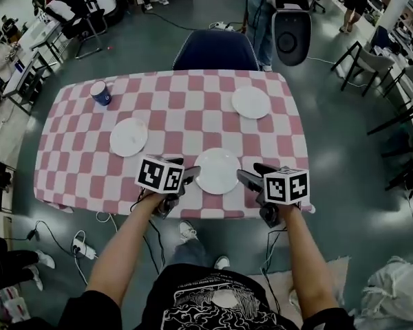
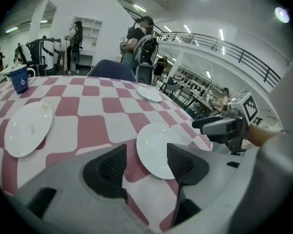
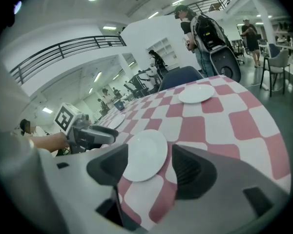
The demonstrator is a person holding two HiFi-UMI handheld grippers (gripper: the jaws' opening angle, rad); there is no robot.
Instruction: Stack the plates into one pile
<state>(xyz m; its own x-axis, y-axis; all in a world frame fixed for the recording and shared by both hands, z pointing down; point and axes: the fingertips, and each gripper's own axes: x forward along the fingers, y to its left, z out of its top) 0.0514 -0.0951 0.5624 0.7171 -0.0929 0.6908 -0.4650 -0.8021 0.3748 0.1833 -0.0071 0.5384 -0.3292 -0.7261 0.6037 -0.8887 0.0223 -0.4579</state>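
Plates lie apart in three places with none stacked yet, so the step in hand looks like the first pick-up. The left tongs (image 2: 146, 165) are open and empty, poised just off the left rim of the near plate (image 1: 217, 170). The right tongs (image 3: 145, 167) are also open and empty, just off its right rim. That plate lies flat between them on the checked worktop (image 1: 193, 115). A second plate (image 1: 129, 137) lies beyond the near plate to its left, and a third plate (image 1: 251, 102) lies farther beyond to its right. A blue cup (image 1: 101, 93) stands well beyond and left of it.

I judge that one pair of tongs should do the lifting. It needs to slip its lower jaw under the rim of the near plate and bite well in, since a glazed rim is likely to slip from a shallow pinch. The other pair can steady the opposite rim so the plate does not slide on the cloth. The plate should be carried level and lowered square onto another plate before release.
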